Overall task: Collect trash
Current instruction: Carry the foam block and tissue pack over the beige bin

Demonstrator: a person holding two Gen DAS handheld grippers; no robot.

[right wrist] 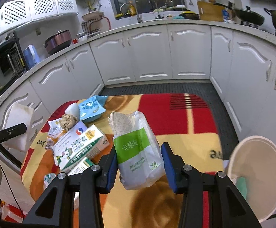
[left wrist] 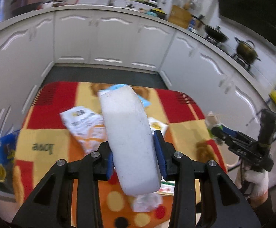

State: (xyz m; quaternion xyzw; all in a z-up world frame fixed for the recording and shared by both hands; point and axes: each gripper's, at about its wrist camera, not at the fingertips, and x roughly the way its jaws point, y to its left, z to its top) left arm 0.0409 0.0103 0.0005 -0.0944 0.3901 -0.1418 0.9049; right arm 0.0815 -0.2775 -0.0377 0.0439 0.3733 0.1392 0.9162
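My left gripper (left wrist: 134,152) is shut on a white foam block (left wrist: 130,138) and holds it above the patterned tablecloth (left wrist: 48,121). My right gripper (right wrist: 139,163) is shut on a green and white tissue pack (right wrist: 138,150), lifted over the cloth; it also shows in the left wrist view (left wrist: 216,131). On the table lie a milk carton (right wrist: 79,148), a blue packet (right wrist: 91,108), a crumpled brown paper ball (right wrist: 68,121) and white wrappers (left wrist: 84,127). A white bin (right wrist: 259,178) stands at the table's right edge.
White kitchen cabinets (right wrist: 151,57) ring the table, with dark floor (right wrist: 156,88) between. Pots (left wrist: 246,49), a pan (right wrist: 249,16) and a cutting board (right wrist: 210,11) sit on the counter. A blue bag (left wrist: 5,150) hangs left of the table.
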